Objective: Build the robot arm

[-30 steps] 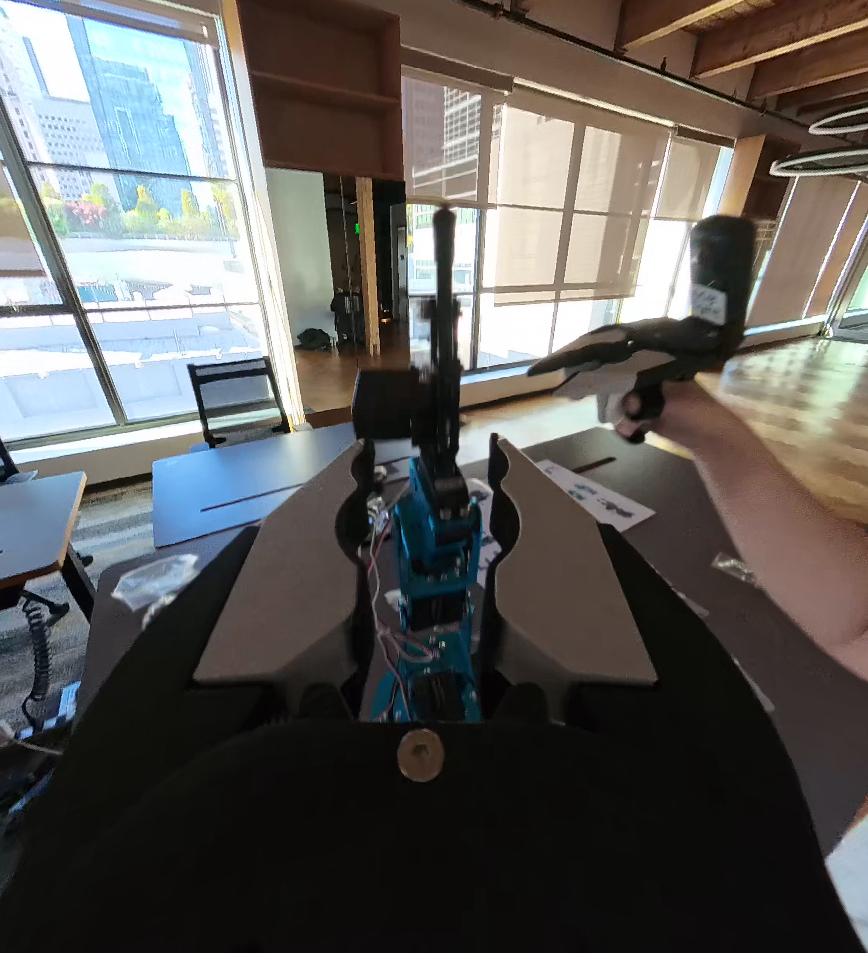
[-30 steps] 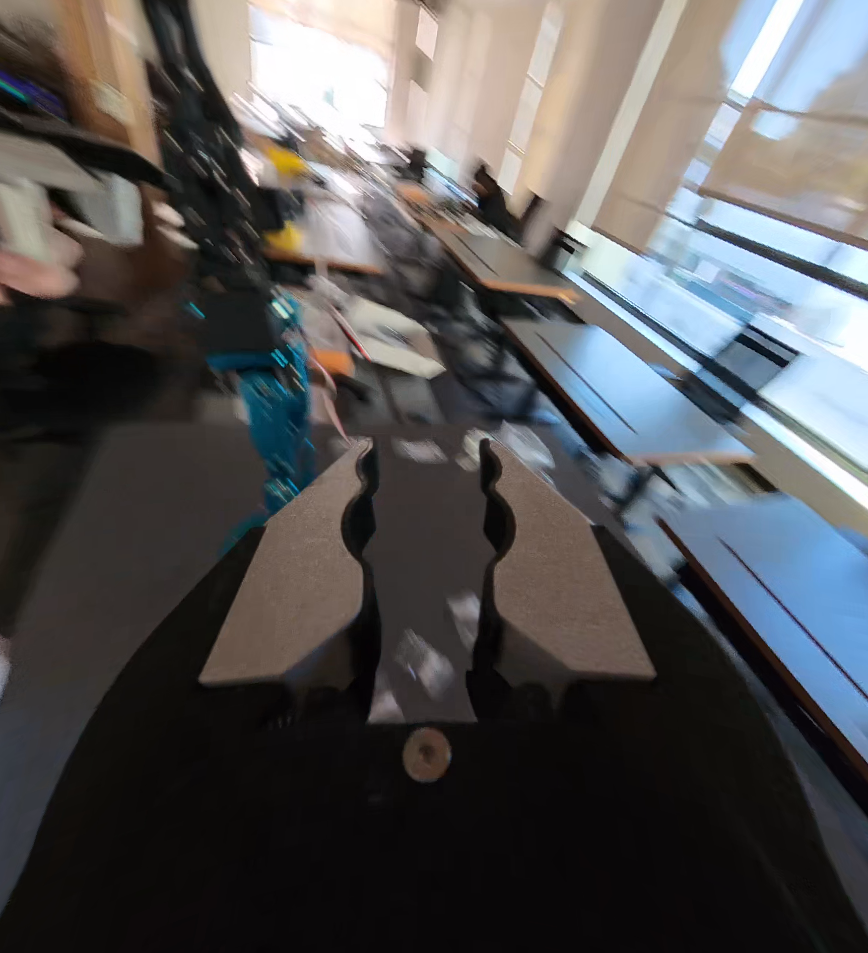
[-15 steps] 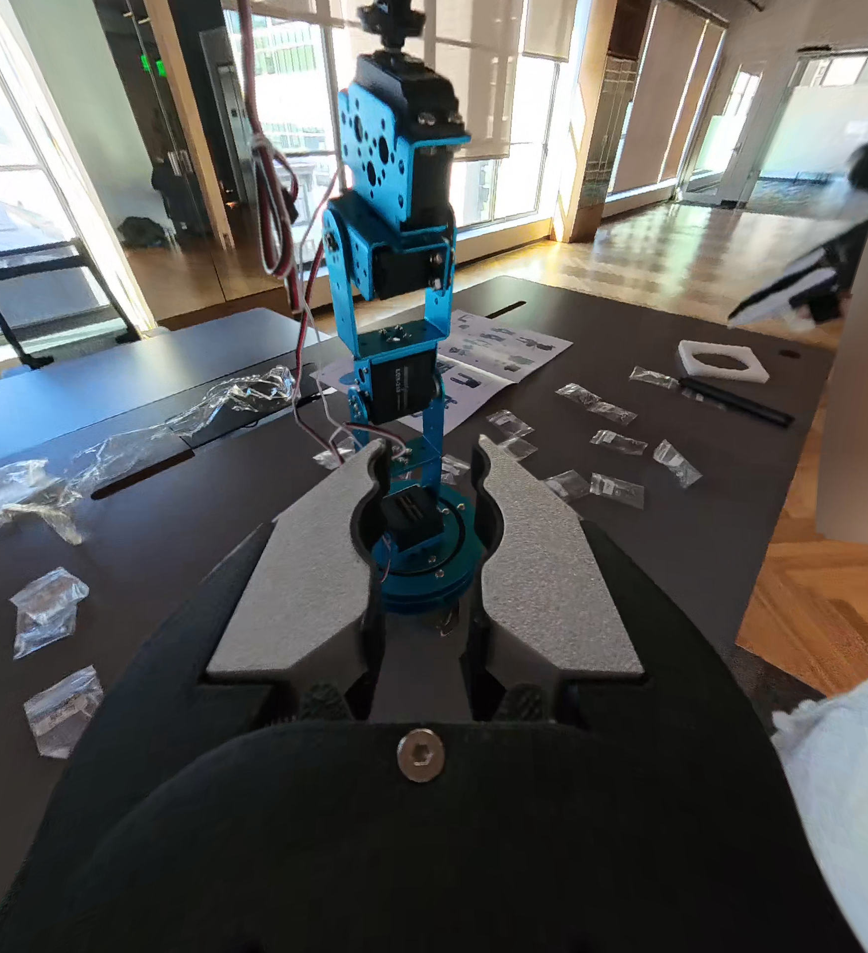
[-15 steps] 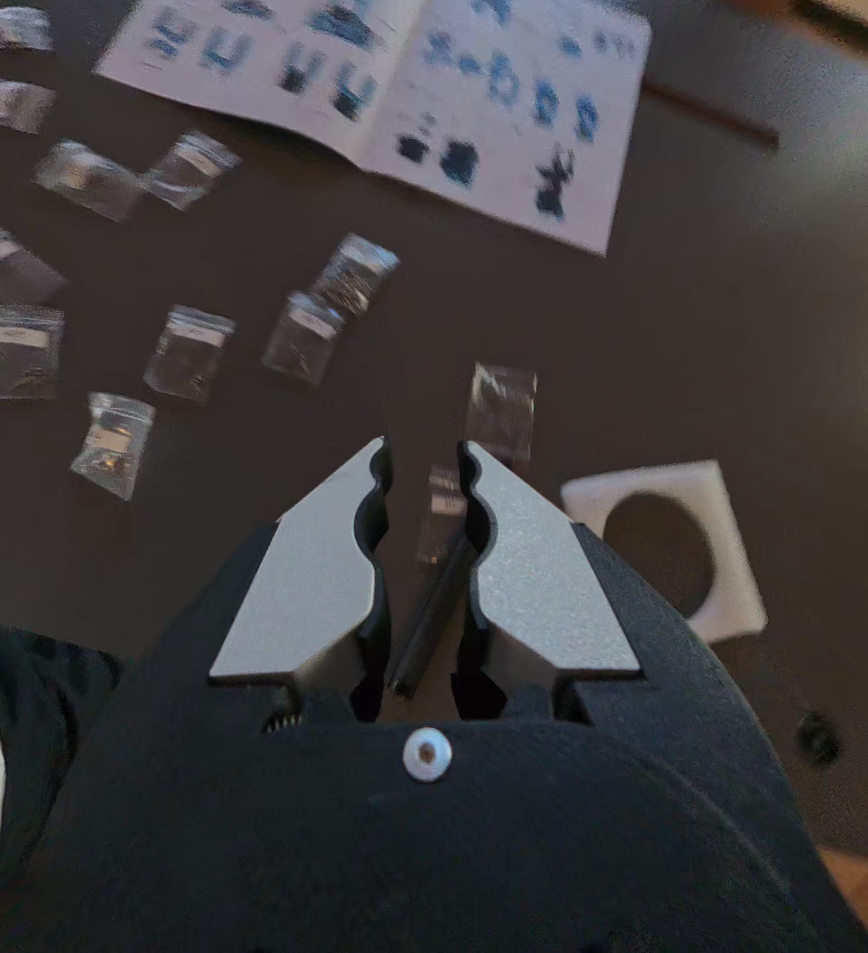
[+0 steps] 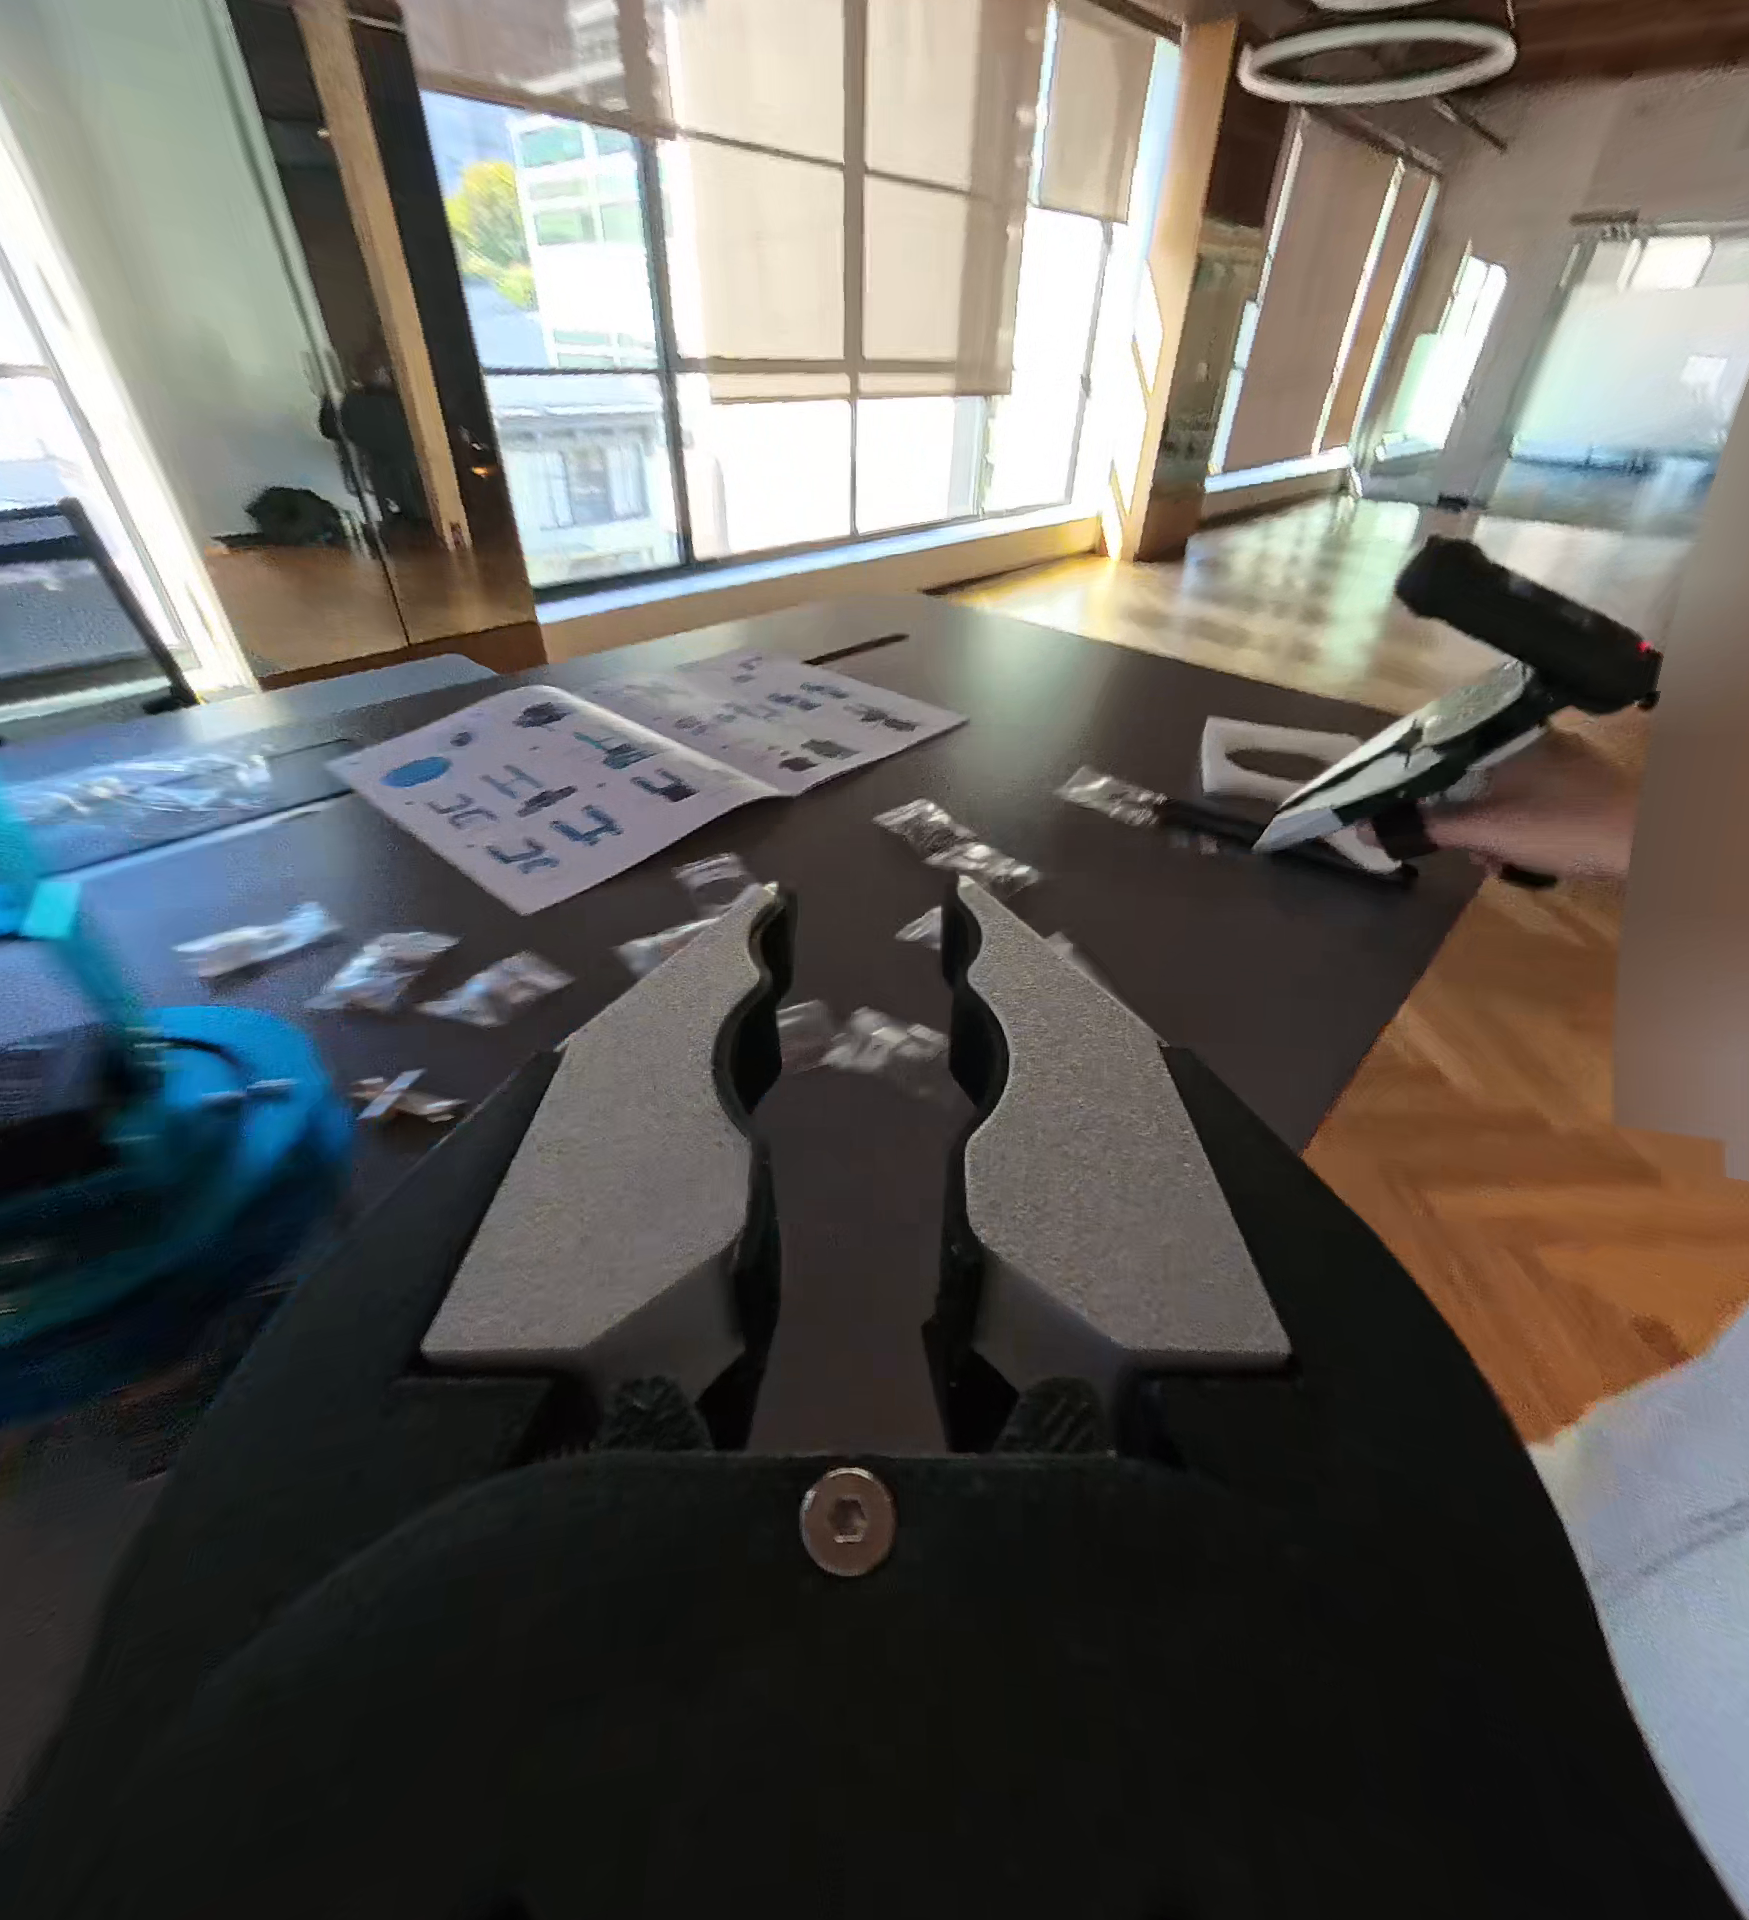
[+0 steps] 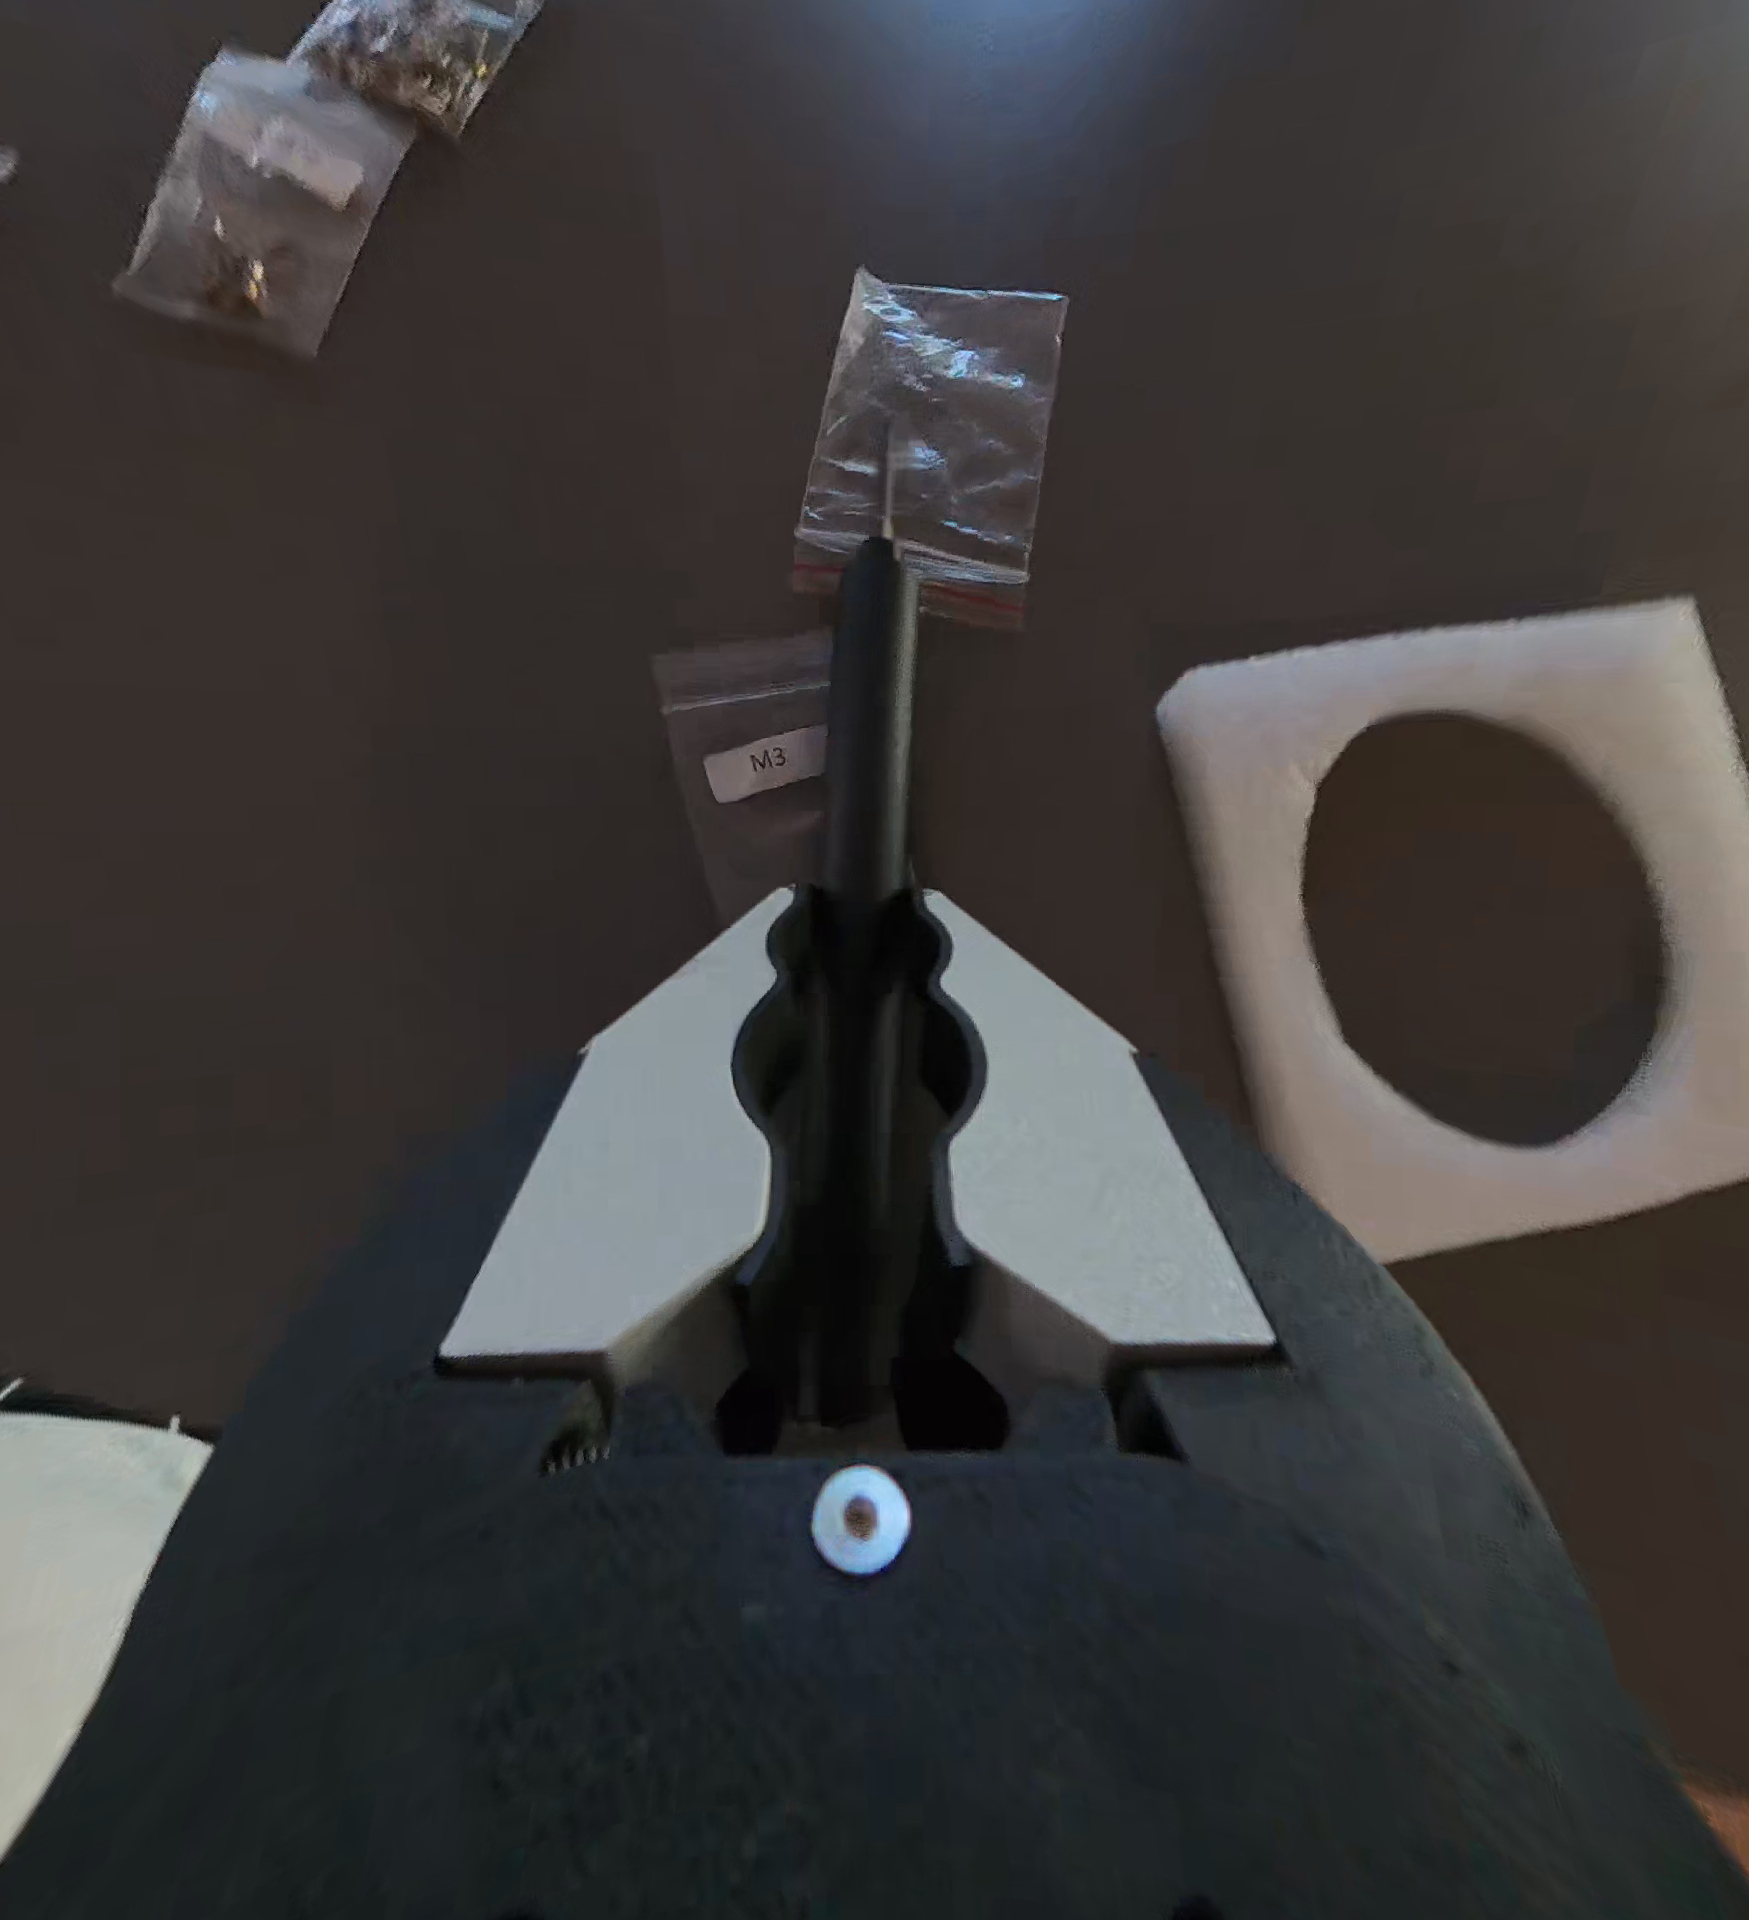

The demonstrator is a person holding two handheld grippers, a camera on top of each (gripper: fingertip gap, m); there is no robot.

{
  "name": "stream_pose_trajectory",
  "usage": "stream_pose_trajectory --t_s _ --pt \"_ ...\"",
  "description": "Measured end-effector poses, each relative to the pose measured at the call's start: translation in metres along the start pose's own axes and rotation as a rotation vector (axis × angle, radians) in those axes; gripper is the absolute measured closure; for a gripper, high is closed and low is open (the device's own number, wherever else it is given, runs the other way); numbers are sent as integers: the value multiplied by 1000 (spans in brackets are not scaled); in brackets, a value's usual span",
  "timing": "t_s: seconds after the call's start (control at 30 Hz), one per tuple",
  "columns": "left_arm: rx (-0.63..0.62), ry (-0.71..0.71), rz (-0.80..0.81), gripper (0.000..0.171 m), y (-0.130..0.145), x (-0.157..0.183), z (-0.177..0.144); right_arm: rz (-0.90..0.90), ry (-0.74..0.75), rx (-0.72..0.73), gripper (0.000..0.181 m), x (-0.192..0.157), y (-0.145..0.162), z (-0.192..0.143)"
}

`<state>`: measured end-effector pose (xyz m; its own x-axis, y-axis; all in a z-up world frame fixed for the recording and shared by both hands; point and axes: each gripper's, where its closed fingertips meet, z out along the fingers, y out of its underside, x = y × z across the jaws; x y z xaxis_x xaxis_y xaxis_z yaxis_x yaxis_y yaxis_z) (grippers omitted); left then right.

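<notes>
- Left wrist view: at nine o'clock the blue robot arm kit (image 5: 70, 1174) stands blurred on the dark table (image 5: 1213, 956), just beside the left gripper (image 5: 865, 925) but not touching it.
- Left gripper's fingers are apart with nothing between them; only small clear bags (image 5: 870, 1034) lie on the table beneath the gap.
- At eleven o'clock an open instruction booklet (image 5: 631, 774) lies flat, with more clear bags scattered between it and the fingertips.
- At two o'clock the right gripper (image 5: 1275, 840) points down at the table edge, its tip on a thin black tool (image 5: 1218, 826), beside a white foam square (image 5: 1265, 750).
- Right wrist view: at eleven o'clock two bags of small hardware (image 6: 267, 229) lie well apart from the gripper.
- Right gripper (image 6: 859, 904) is clamped on the black screwdriver (image 6: 875, 727), whose handle runs back between the fingers while its thin metal tip points to twelve o'clock over a clear bag (image 6: 937, 436).
- Screwdriver looks light, stiff and smooth, so likely to twist or slide; the handle, where it is pinched, seems the sound place to hold, not the fine tip.
- At three o'clock the white foam square (image 6: 1244, 831) with its round hole lies near; it looks soft and very light.
</notes>
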<state>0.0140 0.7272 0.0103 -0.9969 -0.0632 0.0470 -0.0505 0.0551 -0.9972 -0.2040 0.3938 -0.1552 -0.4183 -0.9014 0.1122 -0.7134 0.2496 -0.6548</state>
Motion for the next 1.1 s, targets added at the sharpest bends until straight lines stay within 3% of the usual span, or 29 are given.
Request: stream_pose_trajectory --t_s 0.17,0.3,0.4,0.47,0.57,0.77,0.83,0.9,1.03,1.1 --pt "93 88 -263 145 32 147 133 -355 -183 72 167 10 -7 -10" --pt "-77 71 -387 143 84 208 227 -575 -244 220 166 22 -19 -25" --pt "-55 189 -633 138 84 244 257 -646 -242 328 166 36 -26 -47" --pt "7 195 -722 139 77 251 262 -653 -241 409 166 46 -29 -67" --pt "25 150 -732 137 78 252 260 -645 -217 499 167 70 -27 -89" --pt "-19 161 -691 133 85 232 230 -538 -8 553 167 165 -41 -117" --pt "-60 192 -661 132 86 227 225 -495 -11 581 168 174 -42 -123" --pt "-74 205 -646 133 83 221 230 -482 -47 613 167 162 -43 -122" --pt "-47 297 -731 129 61 228 268 -534 -219 604 166 94 -45 -95" --pt "-26 236 -737 120 59 219 294 -595 -287 621 166 62 -56 -81"
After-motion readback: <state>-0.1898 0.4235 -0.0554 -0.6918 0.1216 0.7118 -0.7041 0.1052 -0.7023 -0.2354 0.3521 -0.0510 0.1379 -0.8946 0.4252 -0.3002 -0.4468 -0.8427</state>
